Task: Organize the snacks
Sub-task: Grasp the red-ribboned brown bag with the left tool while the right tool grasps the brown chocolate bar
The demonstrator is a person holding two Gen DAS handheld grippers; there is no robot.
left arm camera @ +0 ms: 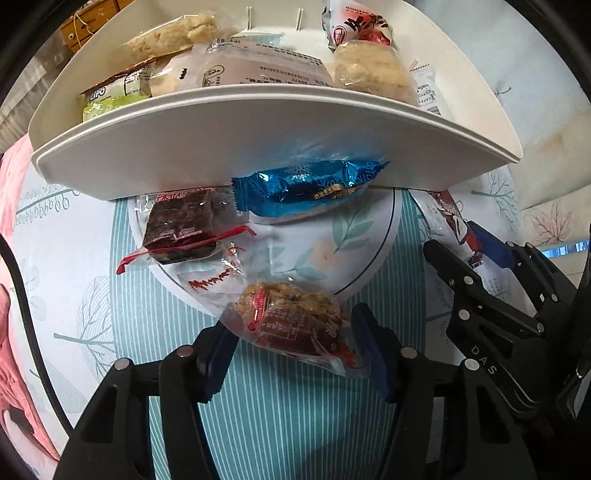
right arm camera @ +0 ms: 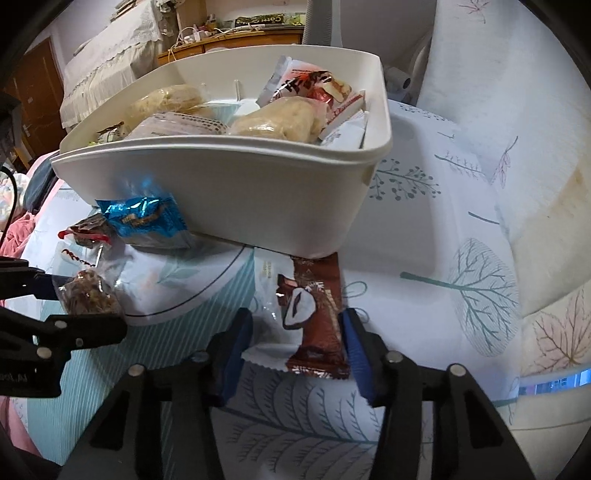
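Down on the leaf-print bedsheet (right arm camera: 461, 206), the left gripper (left arm camera: 295, 354) has its blue pads half closed against a clear-wrapped brown nut cake (left arm camera: 291, 317). The right gripper (right arm camera: 295, 347) likewise pinches a brown-and-white wrapped bar (right arm camera: 314, 317) lying just before the white plastic snack bin (right arm camera: 229, 192).

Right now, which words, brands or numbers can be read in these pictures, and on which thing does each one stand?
"LIPO": green packet in the white bin.
"DAS": the other gripper's black body.
Print on the pale pack, red-and-white pack, nut snack and brown wrapper: too small or blurred.
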